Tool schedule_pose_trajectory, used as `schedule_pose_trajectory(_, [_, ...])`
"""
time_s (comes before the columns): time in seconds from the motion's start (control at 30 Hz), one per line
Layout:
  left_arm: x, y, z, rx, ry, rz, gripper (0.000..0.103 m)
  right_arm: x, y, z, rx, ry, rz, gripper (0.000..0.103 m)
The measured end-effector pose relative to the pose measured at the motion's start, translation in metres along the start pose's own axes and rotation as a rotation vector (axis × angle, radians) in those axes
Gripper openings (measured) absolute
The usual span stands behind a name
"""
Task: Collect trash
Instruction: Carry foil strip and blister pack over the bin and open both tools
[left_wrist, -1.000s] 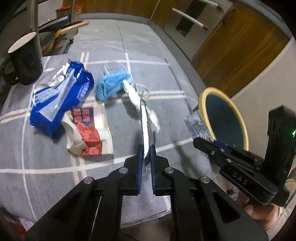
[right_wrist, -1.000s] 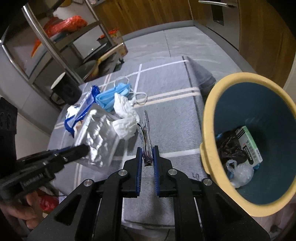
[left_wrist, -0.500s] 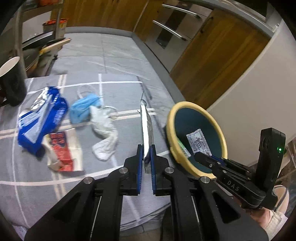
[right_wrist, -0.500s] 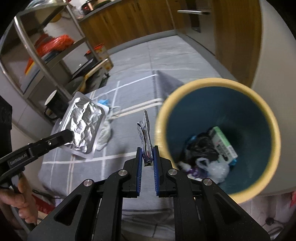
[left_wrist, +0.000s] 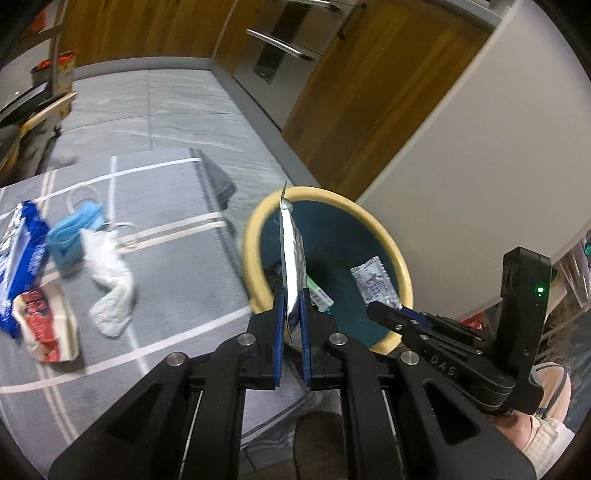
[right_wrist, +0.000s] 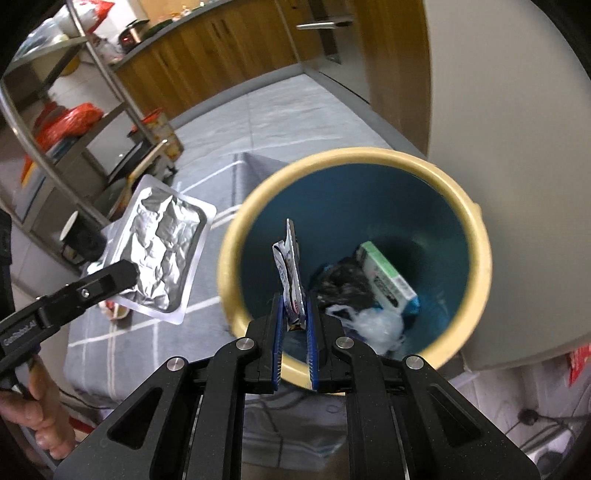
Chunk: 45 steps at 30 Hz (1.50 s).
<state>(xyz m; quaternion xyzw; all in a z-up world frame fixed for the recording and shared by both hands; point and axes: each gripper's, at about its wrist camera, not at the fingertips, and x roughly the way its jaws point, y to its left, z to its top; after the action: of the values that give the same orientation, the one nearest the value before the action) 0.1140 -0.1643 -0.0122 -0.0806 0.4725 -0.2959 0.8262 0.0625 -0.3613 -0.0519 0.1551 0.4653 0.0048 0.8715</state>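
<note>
My left gripper (left_wrist: 294, 295) is shut on a flat silver foil pouch (left_wrist: 291, 266), seen edge-on and held over the near rim of the yellow-rimmed blue bin (left_wrist: 400, 258). In the right wrist view the same foil pouch (right_wrist: 162, 254) hangs left of the bin (right_wrist: 476, 236). My right gripper (right_wrist: 295, 302) is shut on a small white printed wrapper (right_wrist: 290, 273) above the bin's mouth. A green-and-white box (right_wrist: 388, 277) and crumpled plastic (right_wrist: 373, 321) lie inside. On the grey cloth remain a blue face mask (left_wrist: 74, 232), a white tissue (left_wrist: 110, 284), a blue packet (left_wrist: 22, 258) and a red-and-white wrapper (left_wrist: 44, 328).
The bin stands on the floor just past the table's right edge (left_wrist: 236, 258). A white wall (left_wrist: 480, 184) rises behind it. A metal rack (right_wrist: 74, 110) with a dark mug (right_wrist: 79, 236) stands at the far left. A hand (right_wrist: 40, 417) holds the left tool.
Both grippers swung right from over the table to the bin, each keeping its piece. The bin now fills the centre of the right wrist view.
</note>
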Motion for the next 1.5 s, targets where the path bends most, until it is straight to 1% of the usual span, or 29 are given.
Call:
schedule_pose_trajectory(0.3, [0.035,-0.022,0.012,0.033,0.04,-0.02,0.007,0.002,-0.021,-0.004,0.04,0.025,-0.047,0.013])
schedule_pose_trajectory(0.47, [0.05,-0.026,0.015,0.039,0.06,-0.014,0.007,0.008,-0.025,-0.005,0.048,0.044,-0.059,0.013])
schedule_pose_trajectory(0.83, [0.071,-0.024,0.015,0.031,0.106,-0.011,0.007,0.014,-0.026,-0.003,0.055,0.067,-0.062,0.013])
schedule_pose_trajectory(1.0, [0.071,-0.023,0.015,0.024,0.104,-0.017,0.008,0.013,-0.027,-0.002,0.061,0.062,-0.06,0.015])
schedule_pose_trajectory(1.03, [0.071,-0.023,0.015,0.02,0.102,-0.018,0.01,0.013,-0.027,-0.003,0.062,0.061,-0.059,0.015])
schedule_pose_trajectory(1.1, [0.069,-0.021,0.015,0.01,0.097,-0.022,0.017,0.011,-0.027,-0.003,0.066,0.055,-0.056,0.016])
schedule_pose_trajectory(1.2, [0.064,-0.018,0.015,0.001,0.089,-0.019,0.024,0.008,-0.028,-0.002,0.072,0.047,-0.051,0.017])
schedule_pose_trajectory(1.23, [0.062,-0.017,0.014,-0.001,0.087,-0.018,0.025,0.007,-0.028,-0.002,0.073,0.042,-0.05,0.019])
schedule_pose_trajectory(1.27, [0.06,-0.015,0.014,-0.006,0.083,-0.016,0.029,0.006,-0.028,-0.002,0.073,0.038,-0.049,0.022])
schedule_pose_trajectory(1.4, [0.053,-0.007,0.014,-0.026,0.072,0.0,0.045,0.002,-0.026,-0.001,0.072,0.024,-0.045,0.026])
schedule_pose_trajectory(1.47, [0.048,-0.002,0.014,-0.038,0.064,0.01,0.047,0.001,-0.025,0.0,0.072,0.018,-0.045,0.035])
schedule_pose_trajectory(1.5, [0.045,0.001,0.014,-0.042,0.061,0.017,0.048,0.0,-0.024,0.0,0.071,0.013,-0.044,0.036])
